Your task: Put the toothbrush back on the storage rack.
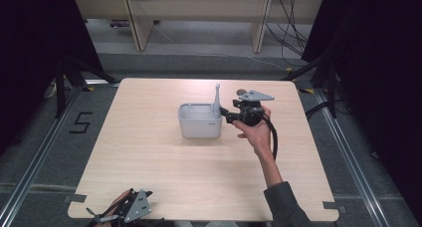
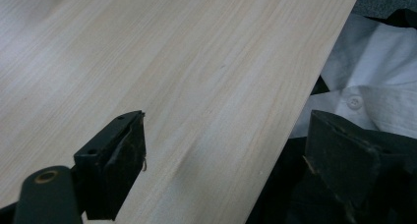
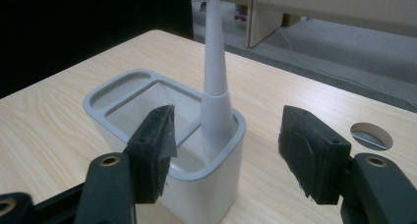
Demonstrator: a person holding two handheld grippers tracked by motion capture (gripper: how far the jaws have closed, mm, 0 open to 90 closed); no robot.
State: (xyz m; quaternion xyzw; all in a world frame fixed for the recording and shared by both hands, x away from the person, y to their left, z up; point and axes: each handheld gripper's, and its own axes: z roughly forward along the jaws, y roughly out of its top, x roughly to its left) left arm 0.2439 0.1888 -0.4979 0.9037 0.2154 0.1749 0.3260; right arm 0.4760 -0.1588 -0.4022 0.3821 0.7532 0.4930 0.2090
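Toothbrush (image 3: 215, 81) upright in holder (image 3: 216, 177), between right tool's (image 3: 223, 153) jaws.

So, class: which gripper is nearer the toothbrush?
Right. The right gripper is open just beside the holder, where the toothbrush stands. The left gripper is open at the table's near edge, far from it.

Table (image 1: 164, 167): pale wood-grain, matt. Holder (image 3: 196, 184), toothbrush (image 3: 215, 86): smooth matt plastic. Gripper pads (image 3: 160, 135): rough, blk.
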